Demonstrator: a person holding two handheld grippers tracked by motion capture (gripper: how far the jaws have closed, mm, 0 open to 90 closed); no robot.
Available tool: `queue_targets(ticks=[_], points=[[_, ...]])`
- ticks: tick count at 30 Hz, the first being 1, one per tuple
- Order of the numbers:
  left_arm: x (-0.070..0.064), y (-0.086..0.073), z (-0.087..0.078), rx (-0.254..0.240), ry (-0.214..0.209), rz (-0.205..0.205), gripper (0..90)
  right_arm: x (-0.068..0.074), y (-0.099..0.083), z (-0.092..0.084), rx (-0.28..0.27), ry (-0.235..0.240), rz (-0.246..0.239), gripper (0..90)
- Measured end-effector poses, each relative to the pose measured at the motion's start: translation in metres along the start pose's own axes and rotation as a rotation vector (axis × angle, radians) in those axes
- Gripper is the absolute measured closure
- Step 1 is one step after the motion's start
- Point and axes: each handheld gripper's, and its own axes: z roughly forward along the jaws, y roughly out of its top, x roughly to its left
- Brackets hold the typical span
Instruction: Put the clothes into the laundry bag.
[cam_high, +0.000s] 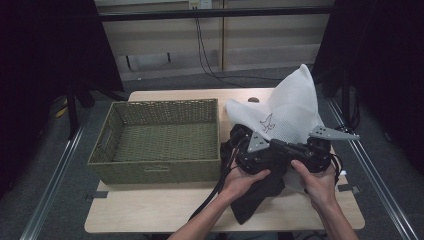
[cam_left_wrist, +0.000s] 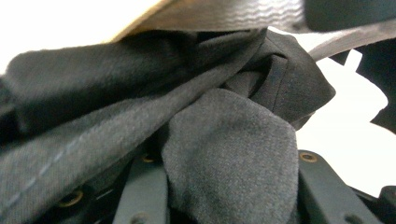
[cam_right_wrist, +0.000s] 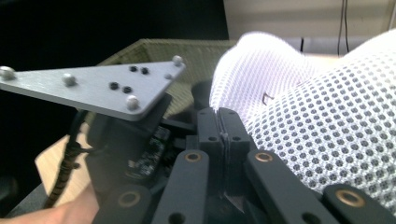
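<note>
Left hand-held gripper (cam_high: 239, 142) has its jaws partly apart with a bunched fold of the black garment (cam_left_wrist: 224, 154) lying between them; whether the pads press on the cloth I cannot tell. Right hand-held gripper (cam_right_wrist: 223, 128) is clamped tight on a thin edge of the white mesh laundry bag (cam_high: 290, 107), holding the bag up so it stands in a peak at the right of the bench (cam_high: 165, 212), just beside the woven green basket (cam_high: 160, 142). Most of the black garment lies crumpled on the bench under both hand-held grippers, with a tail hanging toward the near edge. My judgement is that the garment is being fed into the bag. The risk is that the loose fold slips out of the left jaws, or that the cloth snags on the bag's rim and drags the thin mesh edge out of the right grip, collapsing the opening; the trailing tail could also pull the garment off the bench.
</note>
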Motion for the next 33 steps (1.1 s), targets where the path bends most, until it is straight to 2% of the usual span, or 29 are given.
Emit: queue_targets(ticks=[1, 2, 4, 5, 6, 7, 8, 10, 11, 12, 15, 16, 18, 20, 21, 22, 23, 24, 25, 28, 29, 30, 31, 32, 33], points=[[0.002, -0.006, 0.005, 0.023, -0.001, -0.007, 62.5, -0.005, -0.005, 0.002, 0.012, -0.009, 0.005, 89.2], [0.004, -0.013, 0.011, 0.031, -0.012, -0.015, 60.6, -0.013, -0.013, 0.004, 0.040, -0.037, 0.004, 89.2], [0.004, -0.015, 0.012, 0.024, -0.027, -0.016, 57.5, -0.016, -0.016, 0.005, 0.045, -0.044, 0.007, 89.2], [0.002, -0.016, 0.012, 0.030, -0.031, 0.010, 55.2, -0.023, -0.021, 0.004, 0.052, -0.045, 0.020, 89.2], [0.002, -0.016, 0.012, 0.030, -0.031, 0.010, 52.3, -0.023, -0.021, 0.004, 0.052, -0.045, 0.020, 89.2], [-0.002, -0.016, 0.007, 0.032, -0.049, 0.020, 48.5, -0.026, -0.024, 0.004, 0.058, -0.059, 0.012, 89.2], [-0.002, -0.016, 0.007, 0.032, -0.049, 0.020, 46.1, -0.026, -0.024, 0.004, 0.058, -0.059, 0.012, 89.2], [-0.004, -0.016, -0.001, 0.024, -0.069, 0.050, 43.6, -0.029, -0.025, 0.003, 0.058, -0.060, 0.011, 89.2], [-0.006, -0.015, -0.010, 0.022, -0.091, 0.066, 38.5, -0.029, -0.024, 0.002, 0.053, -0.065, 0.012, 89.2], [-0.006, -0.015, -0.010, 0.022, -0.091, 0.066, 36.5, -0.029, -0.024, 0.002, 0.054, -0.064, 0.013, 89.2], [-0.010, -0.016, -0.030, 0.002, -0.111, 0.081, 31.8, -0.030, -0.023, 0.001, 0.055, -0.067, 0.000, 89.2], [-0.010, -0.016, -0.030, 0.002, -0.111, 0.081, 30.1, -0.030, -0.023, 0.001, 0.055, -0.067, 0.000, 89.2], [-0.008, -0.020, -0.052, -0.009, -0.107, 0.090, 29.4, -0.031, -0.024, 0.001, 0.053, -0.067, 0.008, 89.1], [-0.007, -0.021, -0.057, -0.023, -0.120, 0.082, 28.1, -0.032, -0.024, 0.001, 0.056, -0.069, 0.006, 89.2], [-0.006, -0.022, -0.073, -0.032, -0.137, 0.088, 28.1, -0.033, -0.024, 0.000, 0.056, -0.067, 0.007, 89.1], [-0.006, -0.022, -0.073, -0.032, -0.137, 0.088, 28.2, -0.033, -0.024, 0.000, 0.056, -0.067, 0.007, 89.1], [-0.005, -0.025, -0.088, -0.036, -0.146, 0.098, 28.9, -0.034, -0.024, 0.000, 0.058, -0.069, 0.003, 89.2], [-0.005, -0.025, -0.088, -0.036, -0.146, 0.098, 30.9, -0.034, -0.024, 0.000, 0.058, -0.069, 0.003, 89.2], [-0.005, -0.030, -0.098, -0.038, -0.146, 0.095, 32.3, -0.035, -0.023, 0.000, 0.057, -0.068, 0.000, 89.2], [-0.002, -0.039, -0.104, -0.037, -0.161, 0.092, 33.7, -0.035, -0.023, 0.000, 0.057, -0.065, 0.000, 89.2], [0.000, -0.051, -0.105, 0.001, -0.175, 0.101, 33.8, -0.035, -0.023, 0.000, 0.061, -0.066, -0.001, 89.1], [0.000, -0.051, -0.105, 0.001, -0.175, 0.101, 33.8, -0.034, -0.023, 0.000, 0.058, -0.062, 0.014, 89.1], [0.001, -0.060, -0.102, 0.019, -0.195, 0.086, 34.2, -0.035, -0.024, 0.000, 0.060, -0.063, 0.010, 89.1], [0.001, -0.065, -0.101, 0.045, -0.194, 0.099, 36.0, -0.035, -0.024, 0.000, 0.061, -0.062, 0.007, 89.1], [0.000, -0.070, -0.100, 0.070, -0.221, 0.128, 41.7, -0.035, -0.024, 0.000, 0.059, -0.063, 0.006, 89.1]])
